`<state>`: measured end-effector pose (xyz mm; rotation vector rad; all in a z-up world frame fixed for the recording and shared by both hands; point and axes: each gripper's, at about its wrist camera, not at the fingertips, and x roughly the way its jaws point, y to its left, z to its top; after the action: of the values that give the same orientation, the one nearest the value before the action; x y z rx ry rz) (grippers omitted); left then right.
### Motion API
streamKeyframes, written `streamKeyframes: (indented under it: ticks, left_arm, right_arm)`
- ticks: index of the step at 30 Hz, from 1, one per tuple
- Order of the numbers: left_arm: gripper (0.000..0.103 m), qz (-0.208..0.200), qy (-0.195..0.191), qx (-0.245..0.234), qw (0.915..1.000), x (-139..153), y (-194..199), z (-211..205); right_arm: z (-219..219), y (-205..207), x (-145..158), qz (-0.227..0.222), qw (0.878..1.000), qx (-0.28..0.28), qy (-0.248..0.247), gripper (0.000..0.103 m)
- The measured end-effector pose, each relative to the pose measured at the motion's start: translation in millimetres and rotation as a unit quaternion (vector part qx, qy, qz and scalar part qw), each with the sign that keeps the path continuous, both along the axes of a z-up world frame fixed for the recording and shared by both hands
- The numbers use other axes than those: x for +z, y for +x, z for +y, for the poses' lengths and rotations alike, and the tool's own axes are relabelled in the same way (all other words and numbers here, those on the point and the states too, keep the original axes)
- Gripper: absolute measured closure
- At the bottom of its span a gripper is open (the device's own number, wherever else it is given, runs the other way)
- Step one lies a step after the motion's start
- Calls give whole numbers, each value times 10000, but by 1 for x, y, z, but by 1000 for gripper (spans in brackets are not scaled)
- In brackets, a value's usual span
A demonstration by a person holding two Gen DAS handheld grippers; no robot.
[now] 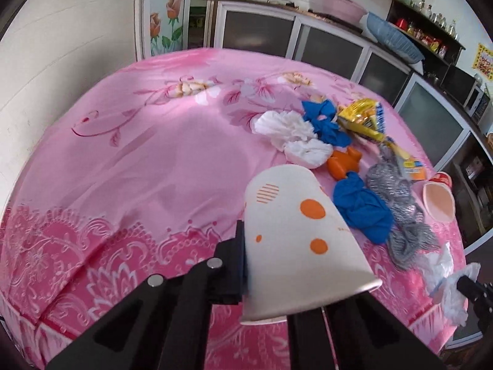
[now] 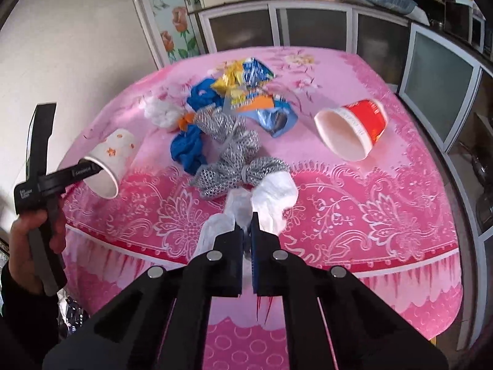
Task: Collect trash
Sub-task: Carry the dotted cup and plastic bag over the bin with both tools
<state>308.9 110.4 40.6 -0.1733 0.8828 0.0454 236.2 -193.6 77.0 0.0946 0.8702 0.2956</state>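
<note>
on the pink floral tablecloth (image 2: 339, 215) trash is lying scattered while the left gripper (image 1: 277, 262) is clamping a light, crushable paper cup (image 1: 295, 231) by its rim and the right gripper (image 2: 245, 231) is pinching a limp white tissue (image 2: 271, 197) at the table's near edge.

Tablecloth (image 2: 354, 215): smooth pink cloth with a faint satin sheen, printed flowers and lace pattern. White cup with orange dots (image 1: 295, 231): matt paper. Red cup (image 2: 354, 129), far right: paper, glossy red outside, matt pale inside. Silver scrubbers (image 2: 228, 154): woven metallic mesh, rough, glittering. Blue rags (image 1: 363, 209): soft matt cloth, crumpled. Snack wrappers (image 2: 246, 83): glossy crinkled foil-like plastic. White bag (image 2: 271, 197), near edge: thin translucent plastic, wrinkled. Gripper fingers (image 2: 228, 262): matt black plastic; round fasteners look like shiny metal.
</note>
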Motion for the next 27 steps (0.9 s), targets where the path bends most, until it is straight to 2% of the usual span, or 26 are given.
streamKeyframes:
  ticks: [13,27]
  left_arm:
    - [98,-326,-42,-514,9981,23,-41,-28]
    - [98,-654,-52,-1051,9923,48,-69,-67]
  right_arm:
    - [-27,-26,12,-78,9994,-257,235,100]
    - [-72,-65,40,-455,9962,-739,120,100]
